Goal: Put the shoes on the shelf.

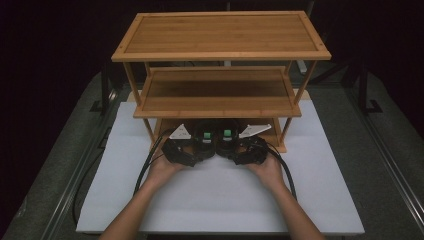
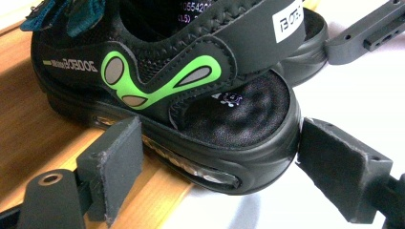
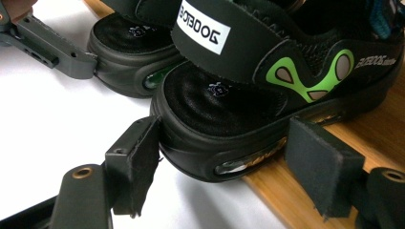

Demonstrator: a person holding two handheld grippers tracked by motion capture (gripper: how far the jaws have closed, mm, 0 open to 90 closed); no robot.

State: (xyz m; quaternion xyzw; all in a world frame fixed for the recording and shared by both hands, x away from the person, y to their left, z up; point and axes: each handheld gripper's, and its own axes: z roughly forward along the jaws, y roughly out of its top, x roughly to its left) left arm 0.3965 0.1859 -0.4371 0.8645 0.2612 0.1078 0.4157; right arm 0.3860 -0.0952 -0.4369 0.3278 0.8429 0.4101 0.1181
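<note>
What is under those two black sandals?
The front of each black sandal sits on the rack's bottom wooden shelf; the heels overhang the white table mat. The shelf beneath the soles is covered.

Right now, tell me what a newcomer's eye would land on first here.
A tall bamboo shelf rack stands at the far edge of the white tabletop. Beneath its lowest tier sit two black sandals with green markings, heels outward: the left gripper straddles one sandal's heel, the right gripper the other sandal's heel.

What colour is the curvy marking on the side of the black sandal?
Bright green with grey ovals, clearest in the left gripper view.
</note>
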